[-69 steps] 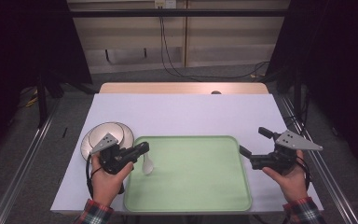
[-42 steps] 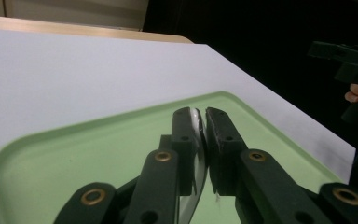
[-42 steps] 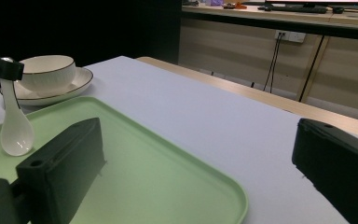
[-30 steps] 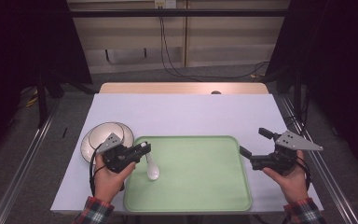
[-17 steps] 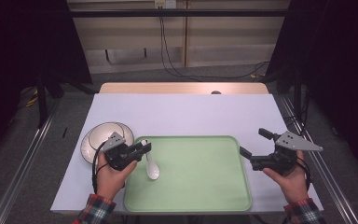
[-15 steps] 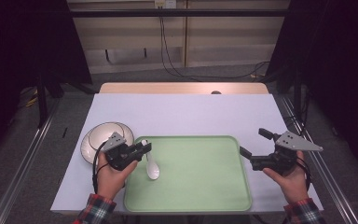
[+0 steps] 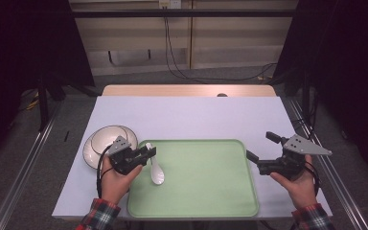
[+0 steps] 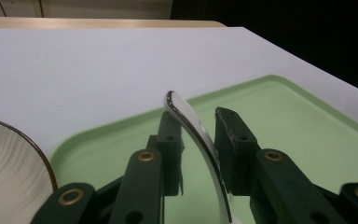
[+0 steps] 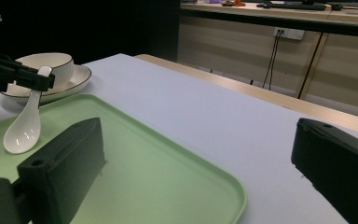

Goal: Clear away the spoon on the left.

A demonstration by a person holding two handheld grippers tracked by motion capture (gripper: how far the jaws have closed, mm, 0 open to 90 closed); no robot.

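Left gripper (image 7: 149,152): jaws stand either side of the handle of a white spoon (image 7: 156,171), one pad against it and a slight gap at the other, so it looks parted or only loosely closed on the handle; firm grip not confirmed. Spoon bowl rests on the green tray (image 7: 206,191) near its left edge, handle tilted up toward the jaws. Just left of the tray, a white bowl (image 7: 106,139) sits on a plate (image 7: 90,154). Right gripper (image 7: 261,155): jaws wide apart, holding nothing, hovering at the tray's right edge above the white table (image 7: 191,117). Judgement: spoon appears glazed ceramic, so light, rigid, slippery and chip-prone; best taken mid-handle across its narrow width, with moderate squeeze and gentle set-down.
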